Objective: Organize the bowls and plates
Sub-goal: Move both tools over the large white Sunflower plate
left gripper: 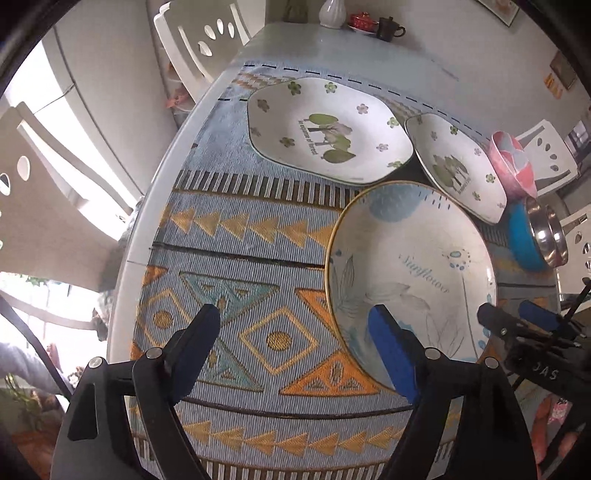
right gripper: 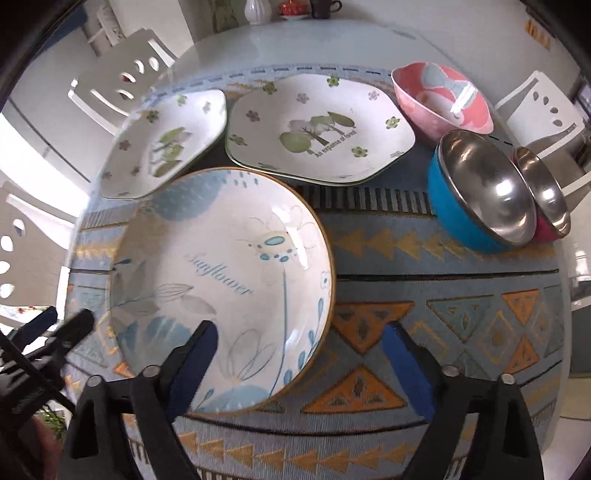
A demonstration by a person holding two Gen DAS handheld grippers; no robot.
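A round "Sunflower" plate (left gripper: 410, 273) (right gripper: 221, 288) with a gold rim lies on the patterned mat. Behind it lie two white tree-print plates, one (left gripper: 328, 129) (right gripper: 162, 144) to the left and one (left gripper: 458, 166) (right gripper: 321, 129) to the right. A pink bowl (left gripper: 513, 162) (right gripper: 443, 99), a blue steel bowl (left gripper: 532, 236) (right gripper: 480, 192) and a red steel bowl (right gripper: 546, 199) stand at the right. My left gripper (left gripper: 295, 328) is open above the mat at the round plate's left edge. My right gripper (right gripper: 299, 347) is open over that plate's right edge.
The woven mat (left gripper: 240, 258) (right gripper: 443, 295) covers a pale round table (left gripper: 332, 48). A white vase (left gripper: 332, 13), a red cup and a dark cup (left gripper: 388, 27) stand at the far edge. White chairs (left gripper: 199, 40) (right gripper: 543, 107) ring the table.
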